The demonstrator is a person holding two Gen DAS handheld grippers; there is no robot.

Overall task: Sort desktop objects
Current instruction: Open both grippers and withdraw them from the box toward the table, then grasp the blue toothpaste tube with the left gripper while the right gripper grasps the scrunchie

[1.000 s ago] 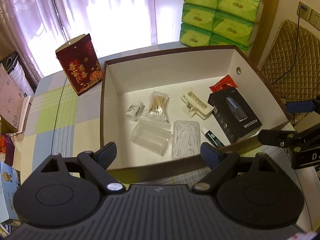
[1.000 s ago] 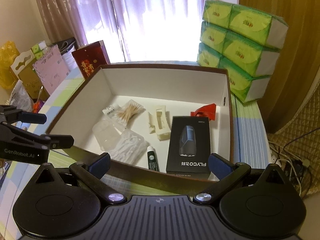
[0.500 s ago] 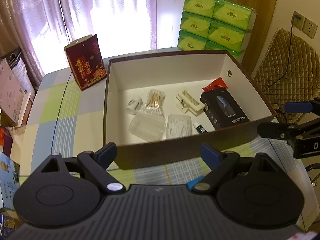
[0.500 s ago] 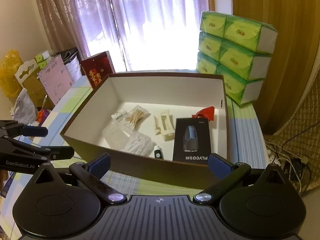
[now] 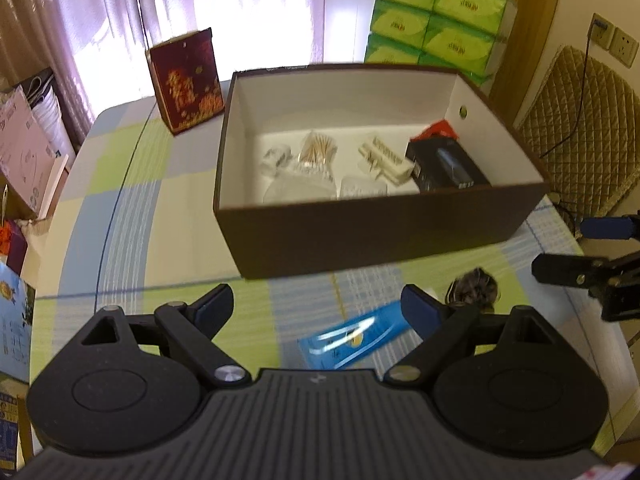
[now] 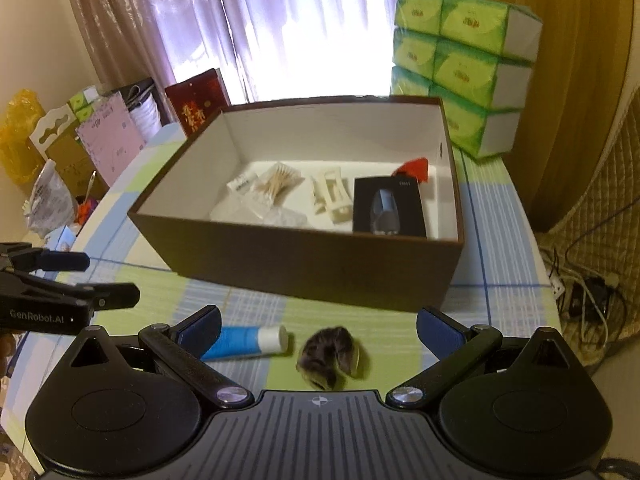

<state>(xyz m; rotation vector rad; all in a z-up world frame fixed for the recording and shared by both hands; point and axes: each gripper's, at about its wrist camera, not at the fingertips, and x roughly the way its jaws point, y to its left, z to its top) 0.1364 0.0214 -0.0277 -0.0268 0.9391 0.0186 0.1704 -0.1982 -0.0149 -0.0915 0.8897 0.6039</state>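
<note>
A brown box (image 5: pixel 360 236) (image 6: pixel 304 264) with a white inside stands on the checked table. It holds a black razor box (image 5: pixel 444 162) (image 6: pixel 388 208), cotton swabs (image 5: pixel 316 148) (image 6: pixel 276 180), a cream clip (image 5: pixel 386 156), clear plastic cases and a red packet (image 6: pixel 414 168). In front of the box lie a blue tube (image 5: pixel 354 338) (image 6: pixel 240 344) and a dark furry hair clip (image 5: pixel 474 290) (image 6: pixel 330 354). My left gripper (image 5: pixel 318 308) is open and empty above the tube. My right gripper (image 6: pixel 318 326) is open and empty above the hair clip.
A red gift bag (image 5: pixel 186 80) stands left of the box. Green tissue packs (image 5: pixel 436 16) (image 6: pixel 464 68) are stacked behind it. A quilted chair (image 5: pixel 580 120) and cables (image 6: pixel 588 292) are to the right. Boxes and bags (image 6: pixel 60 152) crowd the table's left side.
Both grippers have pulled back from the box towards the near table edge. The blue tube and the furry hair clip have come into view in front of the box.
</note>
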